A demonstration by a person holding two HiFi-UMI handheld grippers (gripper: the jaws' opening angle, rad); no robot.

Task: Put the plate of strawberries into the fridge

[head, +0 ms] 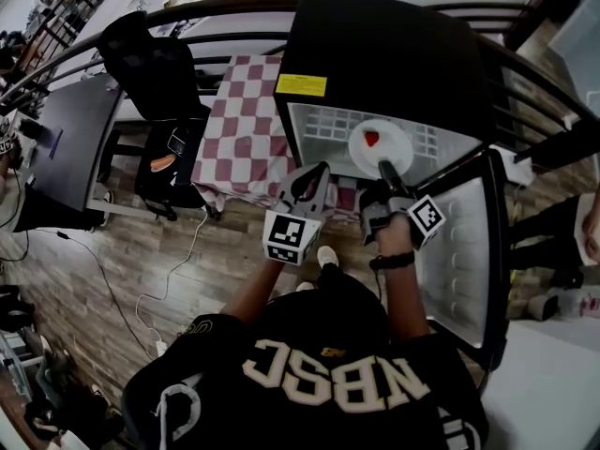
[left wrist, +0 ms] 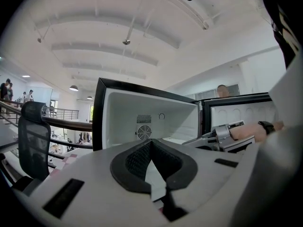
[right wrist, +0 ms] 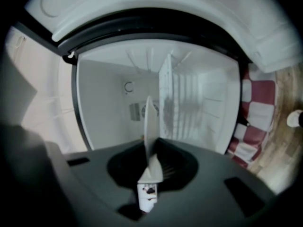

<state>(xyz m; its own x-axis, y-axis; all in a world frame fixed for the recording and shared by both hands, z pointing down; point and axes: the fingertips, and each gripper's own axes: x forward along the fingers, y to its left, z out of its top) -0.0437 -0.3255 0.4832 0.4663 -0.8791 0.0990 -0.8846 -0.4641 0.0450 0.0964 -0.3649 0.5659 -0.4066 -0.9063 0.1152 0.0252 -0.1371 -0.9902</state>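
Head view | plate point(head: 396, 137): one strawberry point(head: 372, 139) | fridge point(head: 375, 45): open, plate inside

**Shelf, worktop and floor**

Inside the open fridge point(head: 375, 45), a white wire shelf point(head: 319, 127) is spanning the compartment. A white plate point(head: 394, 143) bearing one strawberry point(head: 371, 139) is sitting over the shelf's middle; whether it is resting on the wires cannot be told. Just left of the fridge, a worktop point(head: 246, 120) is wearing a red-and-white checked cloth. The wood-plank floor point(head: 103, 279) is carrying a black office chair point(head: 150, 64), and a white cable point(head: 192, 242) is trailing across the planks.
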